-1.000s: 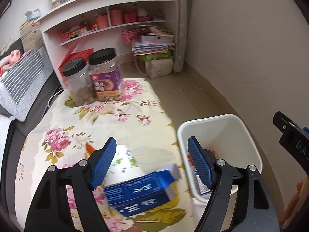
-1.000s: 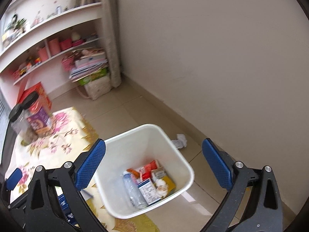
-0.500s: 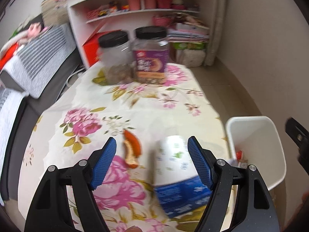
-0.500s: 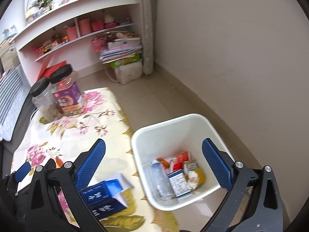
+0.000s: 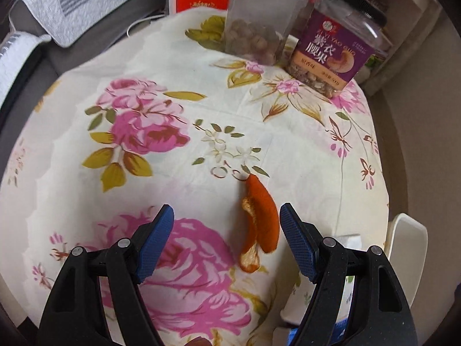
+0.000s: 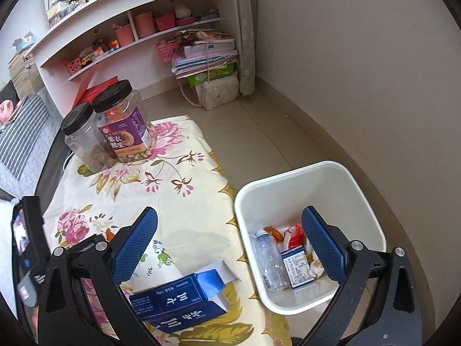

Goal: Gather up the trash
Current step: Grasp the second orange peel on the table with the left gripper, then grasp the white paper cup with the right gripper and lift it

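Note:
An orange peel (image 5: 260, 219) lies on the floral tablecloth (image 5: 201, 109), between the fingers of my open left gripper (image 5: 227, 230), nearer the right finger. An open blue carton (image 6: 184, 300) and a white paper cup (image 6: 157, 265) lie on the table's near edge in the right wrist view. My right gripper (image 6: 229, 239) is open and empty, held above the table edge and the white trash bin (image 6: 366, 199). The bin holds a plastic bottle (image 6: 269, 259), a small carton and wrappers.
Two black-lidded jars (image 6: 121, 124) stand at the table's far end, also in the left wrist view (image 5: 334, 46). A shelf unit (image 6: 129, 28) and stacked papers (image 6: 207, 54) stand beyond. A grey sofa (image 5: 43, 28) lies to the left. The bin's rim (image 5: 409, 248) shows at the right.
My left gripper has swung left and down from the carton to straddle the orange peel. My right gripper has turned left, bringing the table and carton into view.

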The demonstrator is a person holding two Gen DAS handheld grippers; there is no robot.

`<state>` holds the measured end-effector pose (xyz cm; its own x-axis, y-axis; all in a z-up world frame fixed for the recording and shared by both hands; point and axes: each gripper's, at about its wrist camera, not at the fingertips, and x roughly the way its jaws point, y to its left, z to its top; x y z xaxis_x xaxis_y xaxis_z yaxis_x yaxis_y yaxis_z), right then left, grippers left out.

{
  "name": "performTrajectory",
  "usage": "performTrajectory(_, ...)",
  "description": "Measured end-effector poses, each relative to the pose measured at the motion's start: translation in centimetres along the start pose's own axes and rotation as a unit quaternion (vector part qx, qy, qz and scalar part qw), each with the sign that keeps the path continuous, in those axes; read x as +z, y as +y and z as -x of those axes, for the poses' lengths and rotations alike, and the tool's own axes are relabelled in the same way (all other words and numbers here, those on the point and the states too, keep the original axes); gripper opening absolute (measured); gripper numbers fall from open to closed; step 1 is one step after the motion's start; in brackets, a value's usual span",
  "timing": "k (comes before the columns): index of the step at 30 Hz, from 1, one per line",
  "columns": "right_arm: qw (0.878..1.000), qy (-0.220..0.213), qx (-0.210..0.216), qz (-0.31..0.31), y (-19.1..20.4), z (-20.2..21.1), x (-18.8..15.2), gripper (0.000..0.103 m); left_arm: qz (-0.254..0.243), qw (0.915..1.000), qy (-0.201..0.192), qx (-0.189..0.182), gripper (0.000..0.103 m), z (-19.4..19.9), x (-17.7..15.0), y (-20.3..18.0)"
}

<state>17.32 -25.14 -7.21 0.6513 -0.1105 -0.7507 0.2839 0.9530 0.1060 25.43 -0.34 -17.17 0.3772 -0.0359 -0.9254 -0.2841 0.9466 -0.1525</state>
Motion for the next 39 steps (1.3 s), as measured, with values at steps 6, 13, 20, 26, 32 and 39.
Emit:
performTrajectory(6,1.0,0.015,-0.003,0.012,0.7,-0.9,-0.1,0.096,0.003,0.9994,0.032,-0.013,0.069,-2.2,-0.1,-1.0)
performTrajectory(13,0.998,0.05,-0.005,0.035,1.9,-2.8,-0.7,0.096,-0.065,0.9975,0.025,0.017,0.022,-2.7,-1.1,-1.9)
performTrajectory(20,0.99,0.11,0.017,0.09,6.0,-5.5,-2.5,0.096,-0.078,0.9967,0.016,0.019,0.018,0.1,-1.0,1.8)
performTrajectory(26,0.979,0.151,0.024,0.132,9.9,-7.9,-4.3,0.096,-0.061,0.998,-0.01,0.015,0.018,4.3,-0.6,6.5)
performTrajectory(32,0.971,0.2,0.029,0.129,11.6,-10.8,-5.3,0.096,-0.063,0.9969,-0.045,0.011,0.018,8.3,-1.3,10.2)
performTrajectory(39,0.963,0.227,0.039,0.139,13.6,-12.2,-6.3,0.068,-0.059,0.9976,-0.035,0.013,0.018,8.1,-2.0,13.4)
